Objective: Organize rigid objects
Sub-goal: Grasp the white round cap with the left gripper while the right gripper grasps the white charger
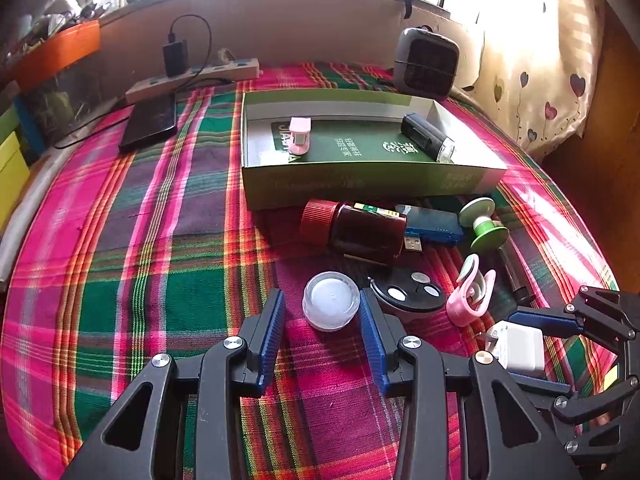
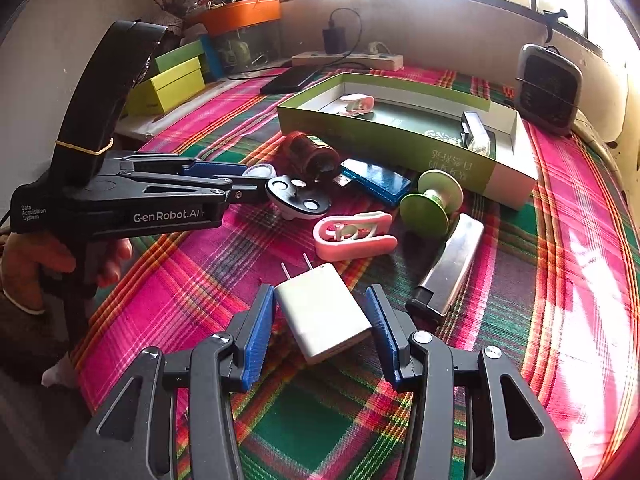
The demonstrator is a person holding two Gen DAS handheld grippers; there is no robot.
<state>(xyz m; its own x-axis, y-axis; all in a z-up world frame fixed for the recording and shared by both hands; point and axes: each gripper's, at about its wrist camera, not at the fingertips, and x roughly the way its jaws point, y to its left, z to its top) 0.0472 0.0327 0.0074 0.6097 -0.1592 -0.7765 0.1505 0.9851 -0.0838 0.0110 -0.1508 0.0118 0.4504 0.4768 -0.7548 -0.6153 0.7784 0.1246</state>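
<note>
My left gripper [image 1: 322,308] stands open over the plaid cloth. A small clear round container [image 1: 331,300] lies between its fingertips, against the right pad, with cloth showing on the left side. My right gripper [image 2: 320,312] is shut on a white plug charger [image 2: 322,312], which lies askew on the cloth with its prongs pointing away. The green box [image 1: 372,184] behind holds a pink clip [image 1: 299,136] and a black torch [image 1: 428,136]. Loose in front of it lie a red-capped brown jar [image 1: 360,228], a blue USB stick [image 1: 432,224], a green spool [image 1: 484,224], a black disc [image 1: 412,292] and a pink clip [image 1: 472,292].
A silver and black lighter [image 2: 448,272] lies right of the charger. A small heater [image 1: 426,62], a power strip [image 1: 192,80] and a dark phone [image 1: 150,122] sit along the back. Yellow-green boxes [image 2: 168,84] stand at the far left. A hand [image 2: 36,264] holds the left gripper.
</note>
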